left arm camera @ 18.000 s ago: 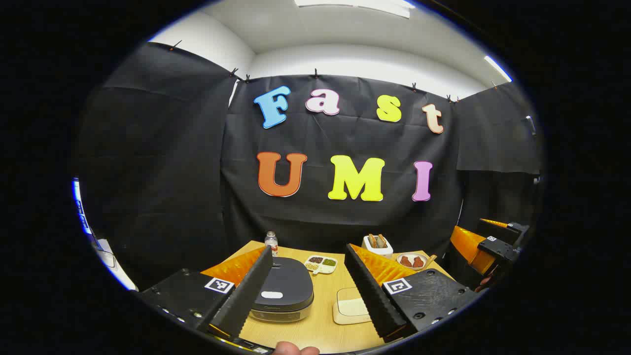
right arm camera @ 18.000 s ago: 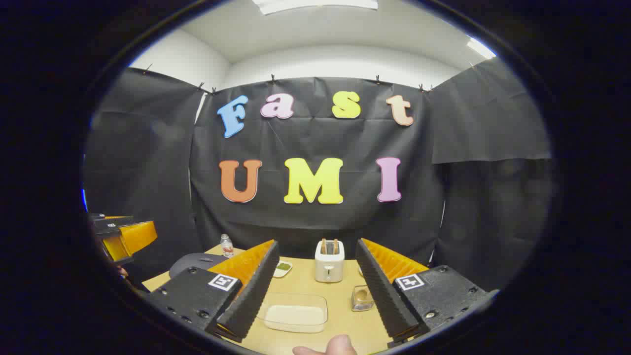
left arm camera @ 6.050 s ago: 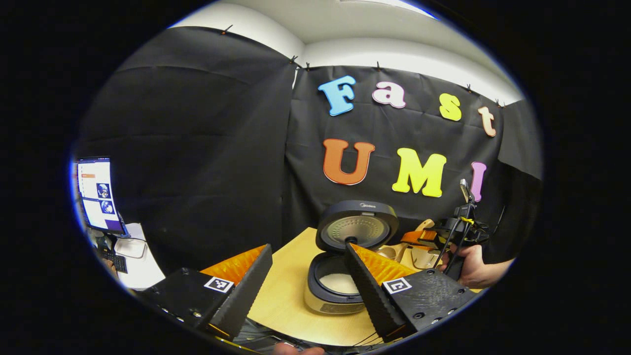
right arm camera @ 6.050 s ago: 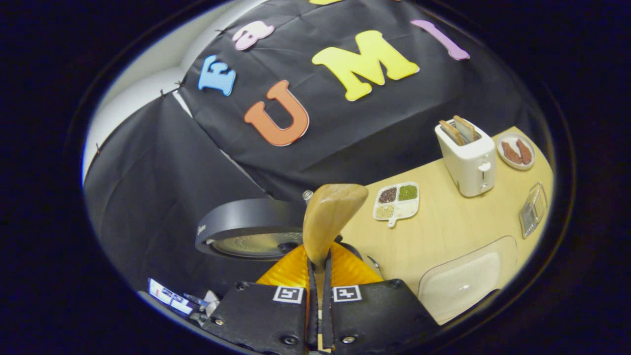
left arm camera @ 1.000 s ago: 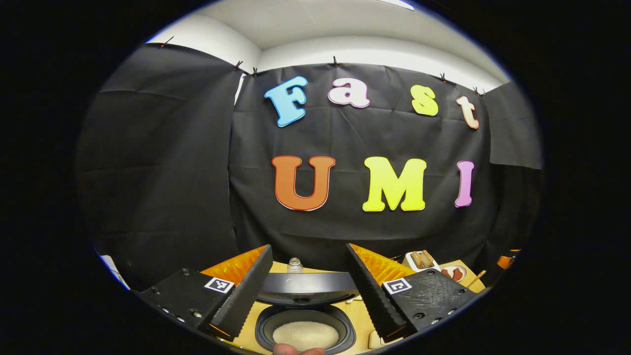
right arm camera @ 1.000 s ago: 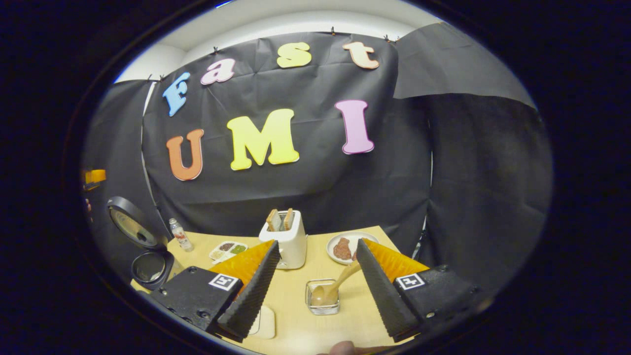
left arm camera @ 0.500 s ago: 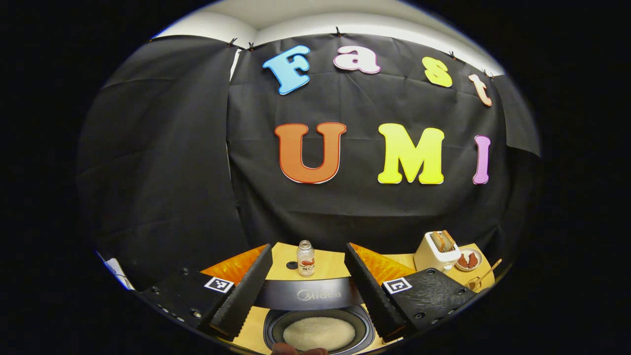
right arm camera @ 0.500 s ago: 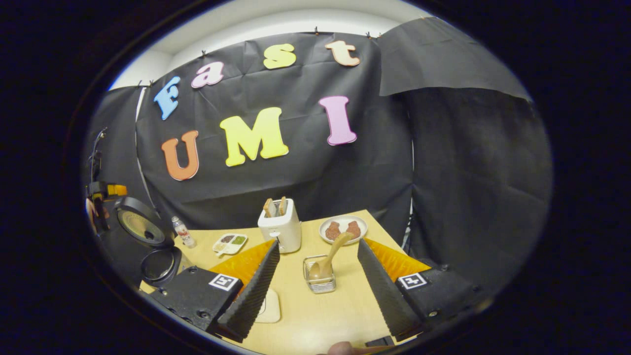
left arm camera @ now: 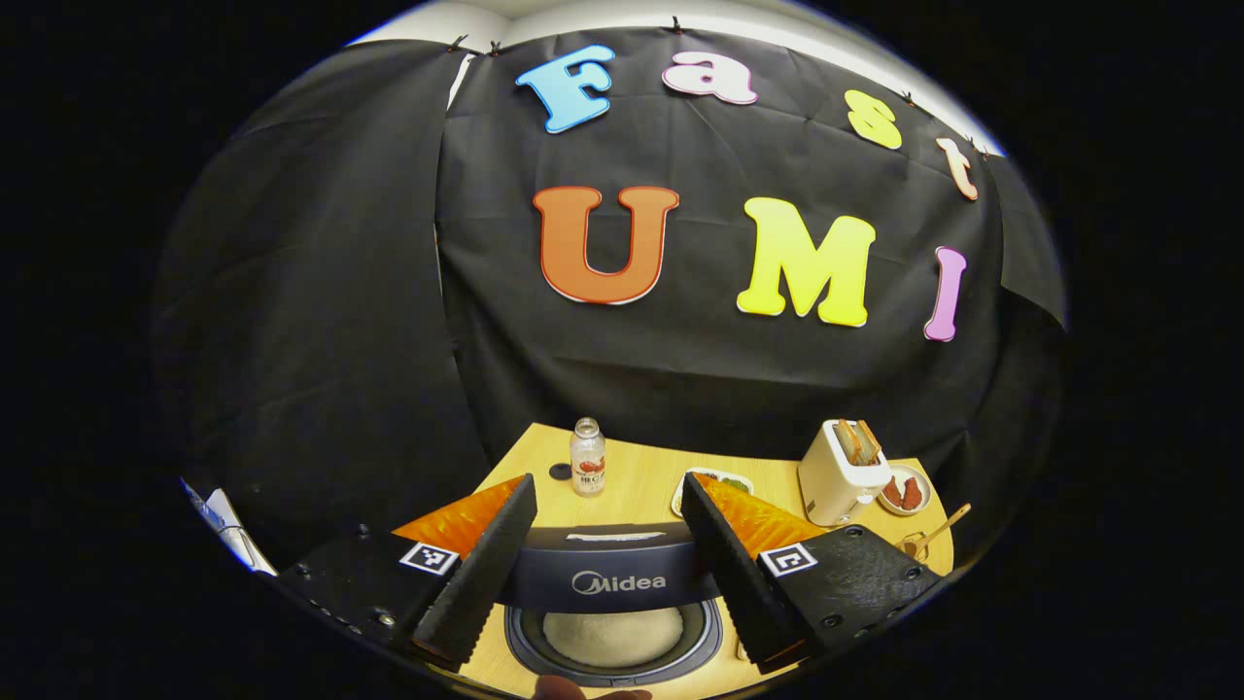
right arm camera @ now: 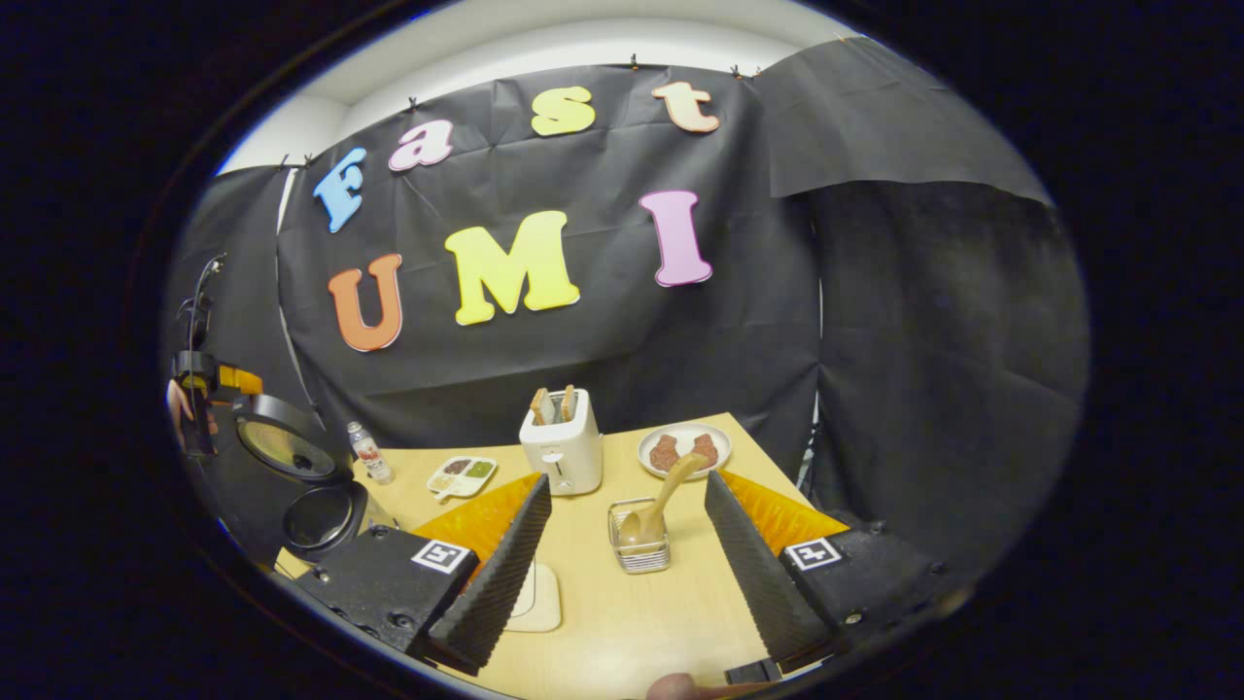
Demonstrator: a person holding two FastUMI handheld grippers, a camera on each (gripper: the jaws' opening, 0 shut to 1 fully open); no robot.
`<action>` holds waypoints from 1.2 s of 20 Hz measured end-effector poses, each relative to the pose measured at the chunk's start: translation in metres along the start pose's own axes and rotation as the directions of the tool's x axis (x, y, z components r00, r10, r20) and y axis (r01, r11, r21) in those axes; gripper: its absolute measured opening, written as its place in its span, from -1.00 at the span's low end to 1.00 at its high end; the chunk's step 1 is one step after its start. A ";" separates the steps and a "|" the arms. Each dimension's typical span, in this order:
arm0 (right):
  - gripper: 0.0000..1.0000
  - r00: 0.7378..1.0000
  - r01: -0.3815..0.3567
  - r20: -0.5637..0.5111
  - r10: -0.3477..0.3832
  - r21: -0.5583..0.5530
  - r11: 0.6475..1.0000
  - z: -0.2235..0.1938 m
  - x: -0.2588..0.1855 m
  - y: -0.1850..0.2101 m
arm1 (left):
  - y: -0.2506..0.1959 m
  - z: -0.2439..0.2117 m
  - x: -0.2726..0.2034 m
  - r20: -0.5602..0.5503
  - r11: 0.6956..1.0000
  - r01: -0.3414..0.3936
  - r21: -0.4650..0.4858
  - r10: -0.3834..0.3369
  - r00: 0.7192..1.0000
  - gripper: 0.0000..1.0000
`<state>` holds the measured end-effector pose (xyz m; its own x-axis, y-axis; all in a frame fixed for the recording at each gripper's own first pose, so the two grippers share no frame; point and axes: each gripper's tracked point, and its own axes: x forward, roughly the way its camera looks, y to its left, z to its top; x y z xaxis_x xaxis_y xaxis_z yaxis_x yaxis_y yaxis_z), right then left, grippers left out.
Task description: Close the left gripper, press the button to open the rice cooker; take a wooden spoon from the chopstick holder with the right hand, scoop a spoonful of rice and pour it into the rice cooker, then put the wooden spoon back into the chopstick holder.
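The wooden table (right arm camera: 671, 603) carries everything, spread so each item sits within a hand's reach. Largest on it is the rice cooker (left arm camera: 612, 642), close below the left gripper (left arm camera: 607, 569); its lid (left arm camera: 607, 578) stands raised on its hinge, so the pot shows its fill of white rice (left arm camera: 612, 637) — judged from that, the pouring is done. In the right gripper view the cooker (right arm camera: 321, 520) sits at the far left edge with the lid (right arm camera: 282, 447) tipped back. The left gripper's fingers are spread wide, one on each side of the lid, touching nothing I can make out; it seems parked there to keep clear.

The white toaster (right arm camera: 562, 442) with two slices stands at the back, a plate of meat (right arm camera: 683, 449) beside it, a divided dish of grains (right arm camera: 465, 474) and a small bottle (right arm camera: 369, 453) toward the cooker. A shallow rice tray (right arm camera: 539, 598) peeks past the right gripper's inner finger.

The wire chopstick holder (right arm camera: 639, 549) stands between the fingers of the right gripper (right arm camera: 627, 559), farther off. The wooden spoon (right arm camera: 661, 501) rests bowl-down inside it, handle leaning toward the plate, so it stays propped by the rim. The right gripper gapes wide and holds nothing, apart from the spoon, so the return step looks finished
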<state>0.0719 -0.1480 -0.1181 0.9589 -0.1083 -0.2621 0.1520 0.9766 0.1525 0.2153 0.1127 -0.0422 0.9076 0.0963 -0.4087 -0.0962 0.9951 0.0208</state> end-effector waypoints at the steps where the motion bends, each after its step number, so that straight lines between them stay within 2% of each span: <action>1: 1.00 1.000 -0.009 0.001 0.009 -0.002 1.000 0.000 0.003 0.004 | 0.000 -0.009 -0.005 -0.025 1.000 -0.002 -0.008 0.001 1.000 0.95; 6: 1.00 0.998 -0.056 -0.024 0.056 -0.004 0.998 -0.008 0.014 0.023 | -0.009 -0.062 -0.029 -0.147 1.000 -0.008 -0.016 0.006 0.989 0.94; 11: 1.00 0.995 -0.092 -0.046 0.091 -0.015 0.996 -0.014 0.022 0.038 | -0.011 -0.112 -0.042 -0.215 1.000 -0.013 -0.005 0.011 0.977 0.95; 24: 1.00 0.992 -0.120 -0.055 0.117 -0.051 0.991 -0.011 0.029 0.053 | -0.015 -0.199 -0.042 -0.366 0.999 0.004 -0.039 -0.018 0.931 0.95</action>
<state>0.1051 -0.0976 -0.1278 0.9555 0.0172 -0.2943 0.0235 0.9907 0.1343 0.0974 0.0895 -0.2066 0.6968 0.0641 -0.7144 -0.1082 0.9940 -0.0162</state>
